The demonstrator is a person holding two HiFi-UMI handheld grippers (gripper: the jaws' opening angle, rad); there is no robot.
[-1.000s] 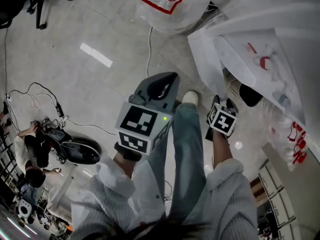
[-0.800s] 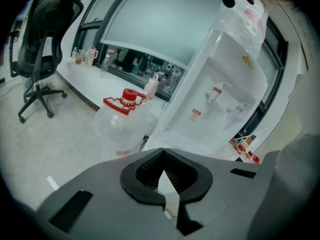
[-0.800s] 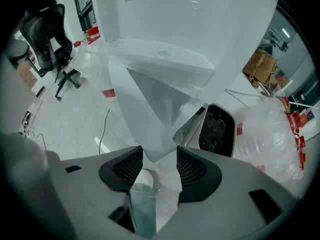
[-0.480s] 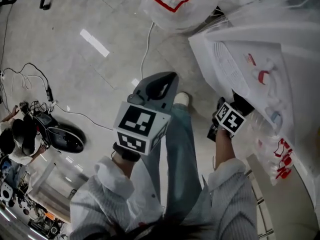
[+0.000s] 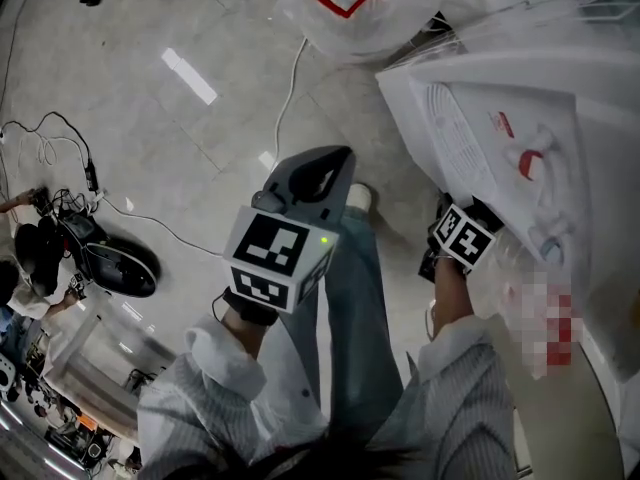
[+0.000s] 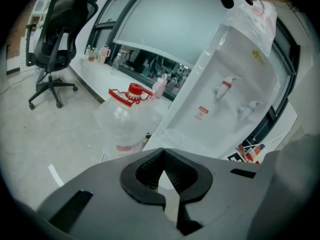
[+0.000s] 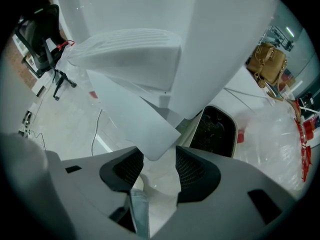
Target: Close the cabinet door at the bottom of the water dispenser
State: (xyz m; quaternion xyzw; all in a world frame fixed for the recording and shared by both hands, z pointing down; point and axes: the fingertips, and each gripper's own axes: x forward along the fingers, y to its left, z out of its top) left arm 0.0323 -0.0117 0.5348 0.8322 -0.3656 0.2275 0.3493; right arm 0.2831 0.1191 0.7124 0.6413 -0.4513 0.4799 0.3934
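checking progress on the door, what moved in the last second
The right gripper moved right, closer to the water dispenser. Its jaws are open, with a corner of the cabinet door just ahead of them and nothing gripped. The left gripper stayed raised mid-view, jaws shut and empty.

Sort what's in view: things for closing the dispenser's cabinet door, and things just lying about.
For the job: water dispenser, cabinet door, right gripper with jaws apart.

Lying about: water bottle, office chair, brown handbag.
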